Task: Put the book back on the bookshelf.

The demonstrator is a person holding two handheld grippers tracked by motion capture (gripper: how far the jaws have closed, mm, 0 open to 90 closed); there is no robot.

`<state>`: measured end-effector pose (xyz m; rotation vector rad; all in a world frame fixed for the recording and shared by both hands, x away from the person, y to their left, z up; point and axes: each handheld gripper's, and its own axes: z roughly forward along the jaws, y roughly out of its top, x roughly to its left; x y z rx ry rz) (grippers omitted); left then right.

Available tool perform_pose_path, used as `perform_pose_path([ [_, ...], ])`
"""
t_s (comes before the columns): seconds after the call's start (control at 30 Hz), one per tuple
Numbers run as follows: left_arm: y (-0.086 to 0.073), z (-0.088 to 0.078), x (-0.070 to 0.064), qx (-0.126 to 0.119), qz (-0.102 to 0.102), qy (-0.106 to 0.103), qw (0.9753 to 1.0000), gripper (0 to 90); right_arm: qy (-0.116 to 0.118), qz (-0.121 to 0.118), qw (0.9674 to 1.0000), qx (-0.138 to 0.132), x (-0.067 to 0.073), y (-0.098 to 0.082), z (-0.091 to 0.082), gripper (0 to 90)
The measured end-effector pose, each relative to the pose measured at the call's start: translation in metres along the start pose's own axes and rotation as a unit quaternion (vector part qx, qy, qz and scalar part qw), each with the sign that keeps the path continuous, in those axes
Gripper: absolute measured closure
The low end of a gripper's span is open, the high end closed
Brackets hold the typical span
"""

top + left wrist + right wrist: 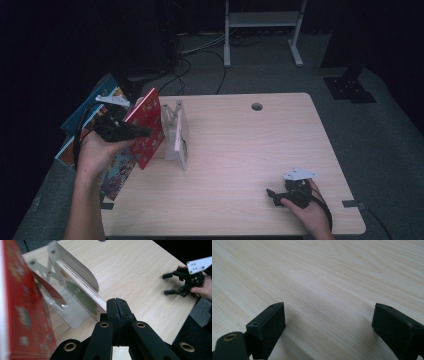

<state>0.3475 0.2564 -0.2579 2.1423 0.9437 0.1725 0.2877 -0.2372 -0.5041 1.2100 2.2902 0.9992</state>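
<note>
We find one red book (146,128) standing on edge at the left side of the tabletop (240,150), just beside one metal book stand (176,135) that already carries one thin book (82,287); further books (87,107) lie stacked off the tabletop's left edge, too overlapped for us to count. The left gripper (116,305) sits between the red book and the stand with its jaws pressed together on nothing, the stand close ahead of it. The right gripper (272,196) rests low on the near right tabletop, well apart, jaws wide and empty.
</note>
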Motion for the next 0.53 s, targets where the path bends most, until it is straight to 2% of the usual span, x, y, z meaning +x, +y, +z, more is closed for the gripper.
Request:
perform_pose_path([
  [0.2,-0.009,0.007,-0.014,0.005,0.012,-0.007,0.9999,89.9,0.0,0.0,1.0,0.0,0.0,0.0,0.0,10.5],
  [0.53,-0.009,0.009,-0.014,0.007,0.013,-0.006,0.9999,89.8,0.0,0.0,1.0,0.0,0.0,0.0,0.0,10.5],
])
